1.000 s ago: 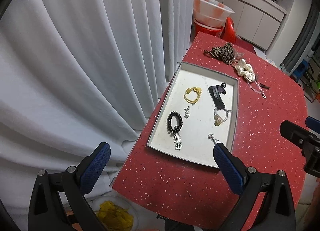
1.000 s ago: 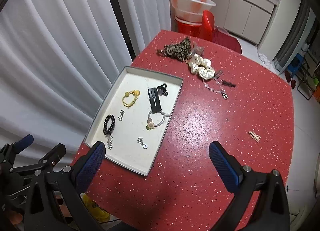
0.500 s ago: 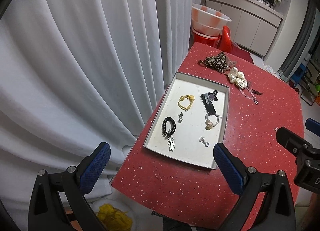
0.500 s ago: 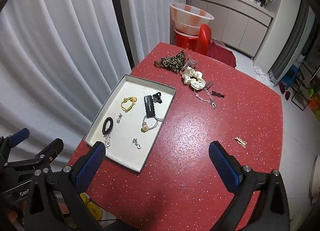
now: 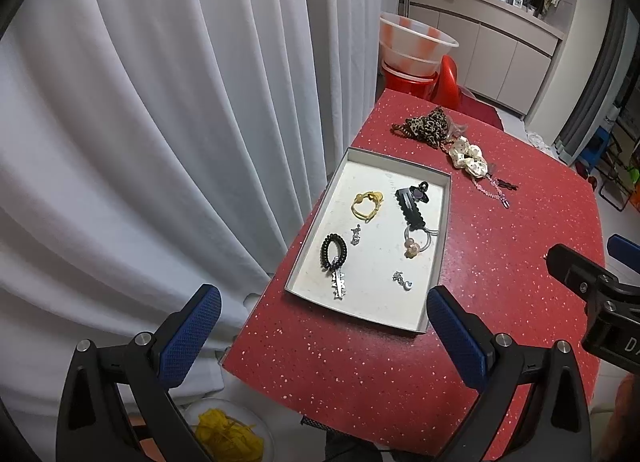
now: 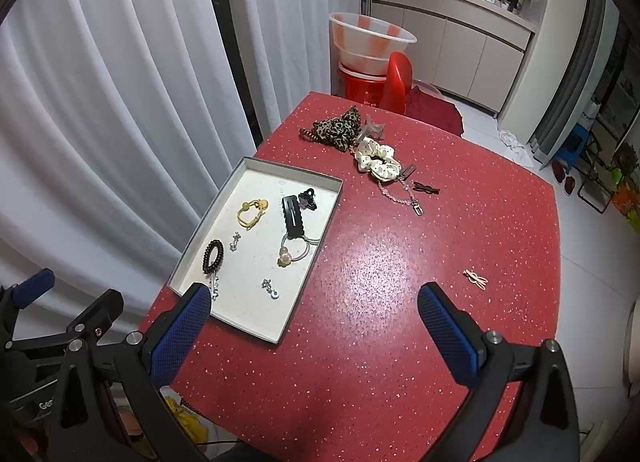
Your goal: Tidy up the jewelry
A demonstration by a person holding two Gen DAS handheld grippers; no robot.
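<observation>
A grey tray (image 5: 438, 258) (image 6: 328, 198) on the red table holds a yellow hair tie (image 5: 366, 204), a black clip (image 5: 410, 204), a black bead bracelet (image 5: 332, 252), a beaded hair tie (image 6: 294, 250) and small silver charms. Loose on the table lie a leopard scrunchie (image 6: 336, 128), a cream scrunchie (image 6: 378, 160), a chain (image 6: 404, 198), a dark clip (image 6: 426, 188) and a beige clip (image 6: 475, 279). My left gripper (image 5: 320, 336) is open, high above the table's near left corner. My right gripper (image 6: 314, 328) is open and empty above the near edge.
White curtains (image 5: 160, 122) hang close along the table's left side. A red chair (image 6: 398, 80) and a basin on a red stool (image 6: 370, 42) stand beyond the far edge. A bowl of yellow stuff (image 5: 228, 436) sits on the floor below.
Both grippers have pulled back and up from the table, so the tray and loose items look smaller and farther. Nothing on the table moved.
</observation>
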